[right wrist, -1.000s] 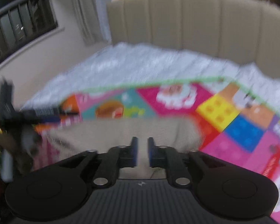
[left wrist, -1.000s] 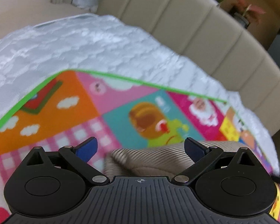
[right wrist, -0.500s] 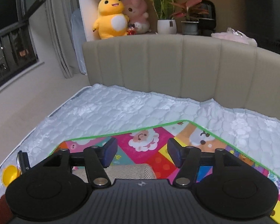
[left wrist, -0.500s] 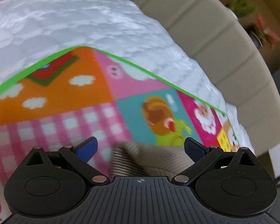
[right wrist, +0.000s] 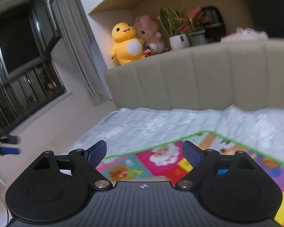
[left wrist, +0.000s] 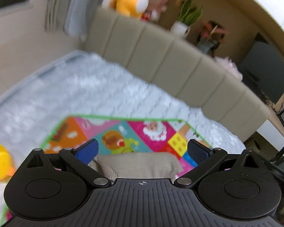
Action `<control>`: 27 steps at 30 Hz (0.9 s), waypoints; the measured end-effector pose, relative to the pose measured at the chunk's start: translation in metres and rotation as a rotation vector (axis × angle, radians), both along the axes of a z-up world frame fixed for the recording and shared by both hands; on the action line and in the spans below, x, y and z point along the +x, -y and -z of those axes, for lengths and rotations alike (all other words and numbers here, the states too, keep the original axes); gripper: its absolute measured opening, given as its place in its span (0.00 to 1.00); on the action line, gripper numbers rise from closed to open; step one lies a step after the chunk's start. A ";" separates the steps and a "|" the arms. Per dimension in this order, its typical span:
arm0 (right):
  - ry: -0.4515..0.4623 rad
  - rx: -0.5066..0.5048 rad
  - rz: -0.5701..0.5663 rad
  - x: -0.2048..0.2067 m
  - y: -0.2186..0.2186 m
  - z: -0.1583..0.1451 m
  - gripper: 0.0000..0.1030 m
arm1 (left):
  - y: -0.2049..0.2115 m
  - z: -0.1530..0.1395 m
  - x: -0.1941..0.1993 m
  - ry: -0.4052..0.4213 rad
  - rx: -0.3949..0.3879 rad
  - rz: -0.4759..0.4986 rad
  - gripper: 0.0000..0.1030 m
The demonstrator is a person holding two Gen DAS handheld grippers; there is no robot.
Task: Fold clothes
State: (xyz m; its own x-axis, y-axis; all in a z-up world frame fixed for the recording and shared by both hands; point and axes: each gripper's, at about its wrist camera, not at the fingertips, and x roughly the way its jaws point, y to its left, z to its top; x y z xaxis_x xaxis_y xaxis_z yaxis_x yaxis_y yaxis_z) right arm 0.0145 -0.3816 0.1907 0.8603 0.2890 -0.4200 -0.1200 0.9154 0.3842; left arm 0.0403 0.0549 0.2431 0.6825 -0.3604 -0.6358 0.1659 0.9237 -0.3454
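I have two grippers up above the bed, and both stand with their blue fingers spread wide and nothing between them. The left gripper point(left wrist: 142, 150) looks down on one folded garment point(left wrist: 140, 163), a beige ribbed piece lying flat on the play mat point(left wrist: 151, 130), just below and between the finger tips but not touching them. From the right gripper point(right wrist: 144, 152) I see only a thin beige strip of that garment point(right wrist: 142, 179) at the edge of the gripper body, again on the same mat point(right wrist: 255, 174).

I count one mat, bright with cartoon squares and a green border, spread over one white quilted mattress point(left wrist: 96, 94). Behind it runs one padded beige headboard point(right wrist: 198, 79). On the ledge above I count two plush toys, one yellow point(right wrist: 126, 43) and one pink point(right wrist: 149, 32), and two potted plants point(right wrist: 178, 30) beside them. At the left edge of the left view there is one yellow object point(left wrist: 0, 160), too blurred for me to name.
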 end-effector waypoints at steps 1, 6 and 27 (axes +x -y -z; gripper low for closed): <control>-0.004 0.036 -0.004 0.007 0.003 0.001 0.86 | 0.004 -0.015 -0.012 0.018 0.029 -0.017 1.00; -0.031 0.089 0.024 0.033 0.021 0.017 0.89 | 0.041 -0.025 -0.014 0.003 0.191 -0.076 1.00; -0.546 -0.270 -0.118 0.158 -0.067 0.158 0.75 | 0.036 0.261 0.136 -0.515 -0.001 0.109 1.00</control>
